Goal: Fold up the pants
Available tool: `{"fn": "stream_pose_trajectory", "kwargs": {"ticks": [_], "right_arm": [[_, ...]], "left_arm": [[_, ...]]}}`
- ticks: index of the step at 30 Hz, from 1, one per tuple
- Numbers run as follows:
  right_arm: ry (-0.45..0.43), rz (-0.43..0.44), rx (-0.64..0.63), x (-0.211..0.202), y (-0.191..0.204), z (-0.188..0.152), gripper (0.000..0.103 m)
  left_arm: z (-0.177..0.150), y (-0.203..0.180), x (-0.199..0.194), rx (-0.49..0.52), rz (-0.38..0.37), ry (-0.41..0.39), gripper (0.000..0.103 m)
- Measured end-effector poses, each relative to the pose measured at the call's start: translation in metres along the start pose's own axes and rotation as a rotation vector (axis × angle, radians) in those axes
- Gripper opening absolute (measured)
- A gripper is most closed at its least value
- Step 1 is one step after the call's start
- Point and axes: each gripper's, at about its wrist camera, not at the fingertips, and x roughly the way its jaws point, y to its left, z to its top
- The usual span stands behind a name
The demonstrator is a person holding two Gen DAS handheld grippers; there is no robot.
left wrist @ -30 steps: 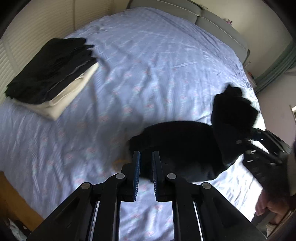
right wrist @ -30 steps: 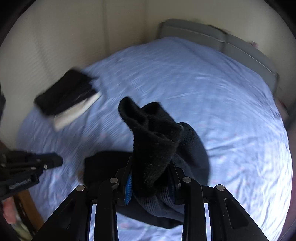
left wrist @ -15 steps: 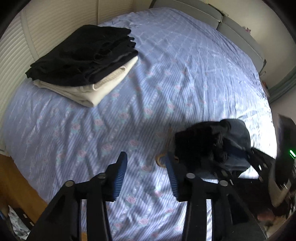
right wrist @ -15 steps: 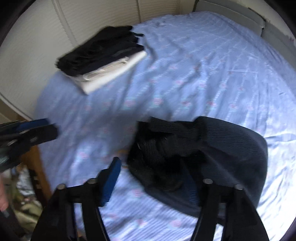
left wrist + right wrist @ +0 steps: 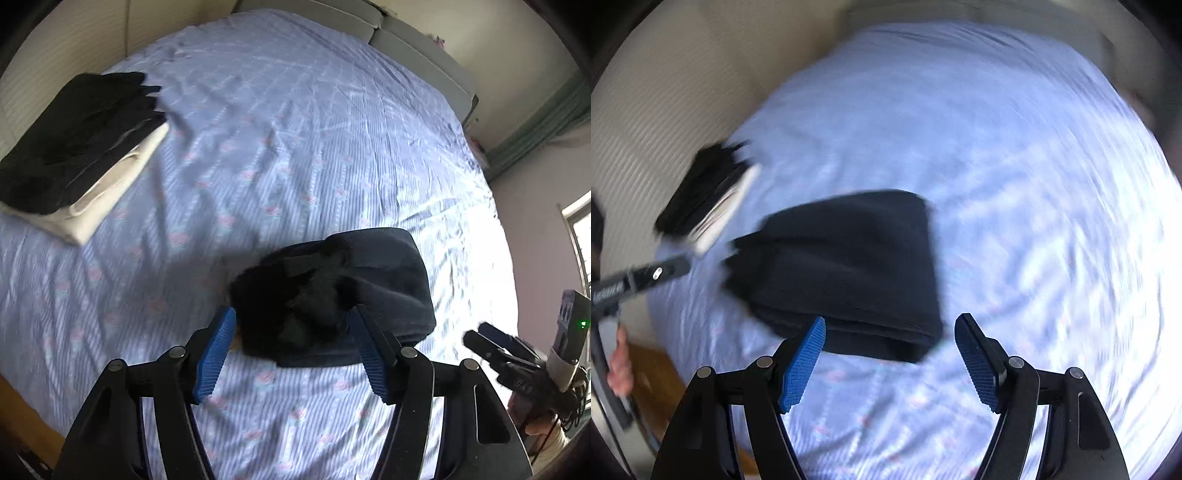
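The dark navy pants [image 5: 343,295] lie folded into a compact bundle on the blue striped bedsheet [image 5: 280,147], with a rumpled black part on their near left. My left gripper [image 5: 295,350] is open and empty, its blue pads just short of the bundle's near edge. My right gripper [image 5: 890,354] is also open and empty, hovering just before the pants [image 5: 849,266], which look like a flat dark rectangle in this blurred view. The right gripper also shows at the left wrist view's right edge [image 5: 498,347], and the left gripper at the right wrist view's left edge [image 5: 646,277].
A stack of folded clothes, black on cream [image 5: 81,147], sits at the bed's far left, also in the right wrist view [image 5: 705,195]. A grey headboard [image 5: 406,44] stands at the far end. A wooden edge [image 5: 11,398] runs below the bed's near left side.
My right gripper let go of the pants, which dropped into a folded bundle on the bed. My left gripper went from shut to wide open. Both grippers pulled back slightly.
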Motion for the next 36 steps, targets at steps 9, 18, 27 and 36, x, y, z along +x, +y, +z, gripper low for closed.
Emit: {"fn": "stream_pose_trajectory", "kwargs": {"ticks": [9, 18, 27, 36], "right_arm": [[0.073, 0.017, 0.138, 0.030, -0.038, -0.023, 0.073], [0.173, 0.079, 0.062, 0.084, -0.024, -0.025, 0.073], [0.236, 0.059, 0.056, 0.121, -0.024, -0.015, 0.073], [0.199, 0.098, 0.044, 0.116, -0.021, -0.007, 0.073]], "left_arm": [[0.016, -0.023, 0.064, -0.130, 0.118, 0.122, 0.065], [0.003, 0.001, 0.085, -0.320, 0.224, 0.224, 0.073], [-0.020, 0.049, 0.104, -0.638, -0.062, 0.322, 0.062], [-0.006, 0.022, 0.066, -0.514, -0.101, 0.175, 0.020]]}}
